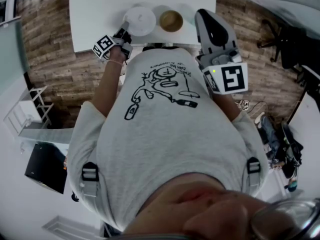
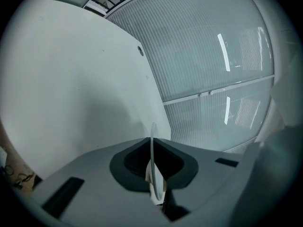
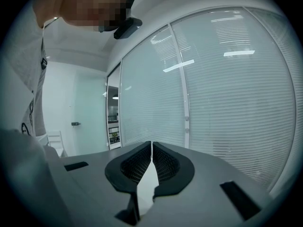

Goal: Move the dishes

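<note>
Office — blinded glass partitions [image 3: 227, 89], swivel chair [image 1: 286, 43], white table [image 1: 100, 14]

- You are wearing a light grey, short-sleeved T-shirt [image 1: 165, 139], and a black line drawing [image 1: 162, 86] with a curved line of lettering is running across its front.
- Grey straps [image 1: 90, 174] with dark buckles are lying over both your shoulders.
- Your right gripper [image 1: 201, 14] is showing a rounded grey shell with a black inlay and a white cube [image 1: 227, 79] with black square markers.
- Your left gripper [image 1: 125, 29] is carrying a matching marker cube [image 1: 105, 46].
- In the right gripper view, the dark pads [image 3: 135, 167] are showing a fine grid texture inside a grey housing with dark rectangular slots.
</note>
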Tool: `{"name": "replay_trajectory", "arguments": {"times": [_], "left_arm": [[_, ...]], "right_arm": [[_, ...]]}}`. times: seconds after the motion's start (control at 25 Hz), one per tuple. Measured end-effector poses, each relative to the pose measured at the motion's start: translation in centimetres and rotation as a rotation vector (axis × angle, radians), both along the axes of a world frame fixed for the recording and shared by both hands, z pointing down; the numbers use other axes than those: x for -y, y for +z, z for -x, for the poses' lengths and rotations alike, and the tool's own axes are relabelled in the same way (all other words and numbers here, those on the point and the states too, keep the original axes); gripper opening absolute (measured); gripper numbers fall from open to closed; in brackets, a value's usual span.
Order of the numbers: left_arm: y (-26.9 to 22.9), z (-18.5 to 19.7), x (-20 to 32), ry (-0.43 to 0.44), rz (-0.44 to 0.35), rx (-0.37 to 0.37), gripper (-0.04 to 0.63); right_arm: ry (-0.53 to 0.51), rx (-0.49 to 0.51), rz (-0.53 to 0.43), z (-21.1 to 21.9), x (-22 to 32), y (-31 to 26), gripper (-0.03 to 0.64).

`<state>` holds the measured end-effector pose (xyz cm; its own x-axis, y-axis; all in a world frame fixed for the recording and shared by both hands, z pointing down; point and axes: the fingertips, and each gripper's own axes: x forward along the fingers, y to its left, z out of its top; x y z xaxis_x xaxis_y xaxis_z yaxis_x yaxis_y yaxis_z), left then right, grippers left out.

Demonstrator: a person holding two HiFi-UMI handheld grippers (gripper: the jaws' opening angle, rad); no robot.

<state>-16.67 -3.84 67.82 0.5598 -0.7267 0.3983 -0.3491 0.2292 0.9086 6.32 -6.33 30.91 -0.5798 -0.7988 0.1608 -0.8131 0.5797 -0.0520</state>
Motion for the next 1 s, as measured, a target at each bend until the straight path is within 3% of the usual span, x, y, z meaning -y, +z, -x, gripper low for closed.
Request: {"name": "replay_trajectory", "arguments": {"times": [0.8,1.0], "left_arm": [[3.9,0.7,-1.0,-0.011,0.06,0.062,0.012],[4.4,0.8,-0.6,0.019,0.051,0.153,0.018]], "right_arm": [[0.007,-0.003,0.019,0.0,-0.4,0.7,0.041],[0.003,0.01,0.019,-0.1,-0.5,0.7,0.041]]}}
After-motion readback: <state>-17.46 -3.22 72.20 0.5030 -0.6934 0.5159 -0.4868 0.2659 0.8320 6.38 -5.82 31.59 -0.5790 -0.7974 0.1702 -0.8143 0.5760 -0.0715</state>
